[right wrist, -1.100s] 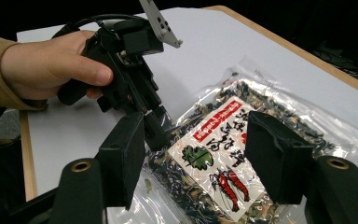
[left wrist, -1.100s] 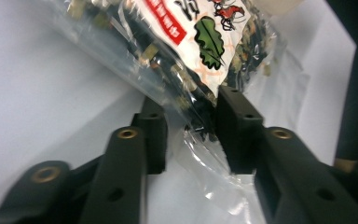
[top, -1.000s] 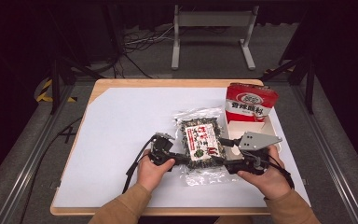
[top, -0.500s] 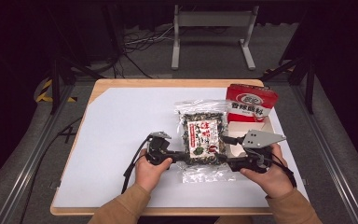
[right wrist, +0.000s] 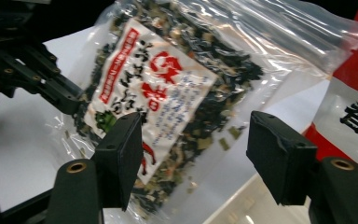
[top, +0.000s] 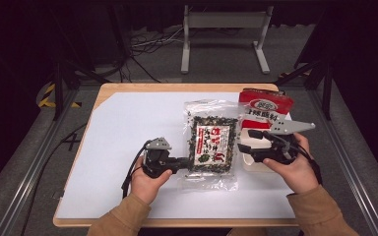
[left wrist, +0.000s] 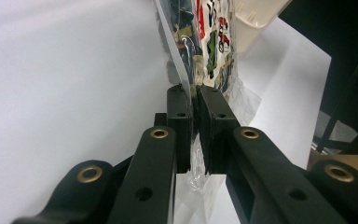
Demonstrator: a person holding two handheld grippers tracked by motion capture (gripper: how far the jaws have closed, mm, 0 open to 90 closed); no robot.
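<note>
A clear bag of dark dried flakes with a red-and-white label (top: 211, 142) hangs tilted above the white paper. My left gripper (top: 184, 161) is shut on its lower left edge. In the left gripper view the jaws (left wrist: 196, 100) have just been closing and now pinch the bag's clear plastic (left wrist: 209, 42). My right gripper (top: 246, 140) stands open beside the bag's right edge, its jaws just opened a little wider. From the right gripper view its fingers (right wrist: 193, 140) frame the bag (right wrist: 168, 84) without touching it, and the left gripper (right wrist: 51, 88) shows at the left.
A red-and-white packet (top: 266, 105) stands at the back right, close behind my right gripper. A white plastic container (top: 251, 164) lies under that gripper. White paper (top: 128, 123) covers the wooden table; bare paper stretches to the left and back.
The bag has risen off the paper in my left gripper and now hangs straighter. My right gripper has moved back and up along the bag's right side.
</note>
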